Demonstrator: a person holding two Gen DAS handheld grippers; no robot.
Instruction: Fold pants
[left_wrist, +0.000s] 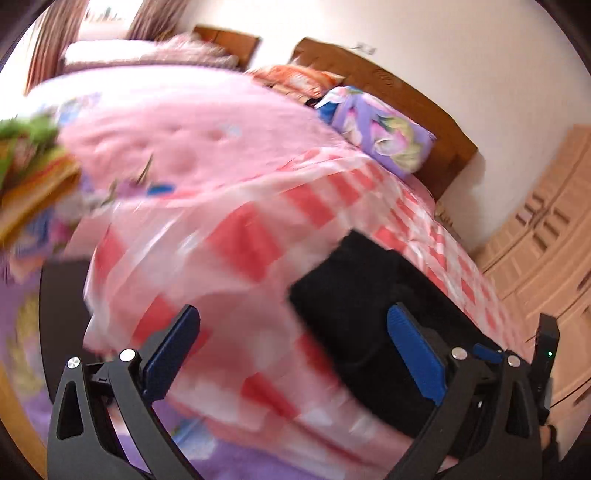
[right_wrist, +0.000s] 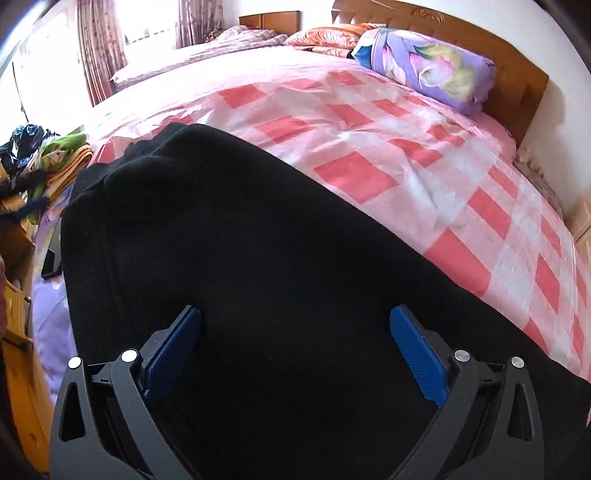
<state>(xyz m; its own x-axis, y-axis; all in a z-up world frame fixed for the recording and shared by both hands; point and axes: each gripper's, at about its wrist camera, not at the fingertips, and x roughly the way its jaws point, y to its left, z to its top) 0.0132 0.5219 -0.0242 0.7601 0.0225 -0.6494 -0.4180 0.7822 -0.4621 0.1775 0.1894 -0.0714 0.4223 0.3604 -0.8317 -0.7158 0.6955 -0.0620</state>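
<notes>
I'm looking at a bedroom: a bed (right_wrist: 424, 155) under a pink-and-white checked cover, a wooden headboard (right_wrist: 517, 59) at the far side with a floral purple pillow (right_wrist: 432, 66) against it, curtains far left by a bright window. The black pants (right_wrist: 277, 258) lie on the near part of the bed, already bunched or folded into a thick dark slab; their long axis seems to run from far left to near right in the right wrist view. My right hand-held gripper (right_wrist: 295, 354) hangs directly over them, its blue pads spread wide with only cloth below and nothing pinched between them. My left hand-held gripper (left_wrist: 295, 354) is also spread and empty, and its view is smeared with blur; from there the pants (left_wrist: 369, 314) sit to the right, under the right pad, with checked cover beneath the rest. So I judge the right hand nearer, and the left would have to come across rightward to reach an edge. I can read no brand, label or writing anywhere; the fabric looks plain.
</notes>
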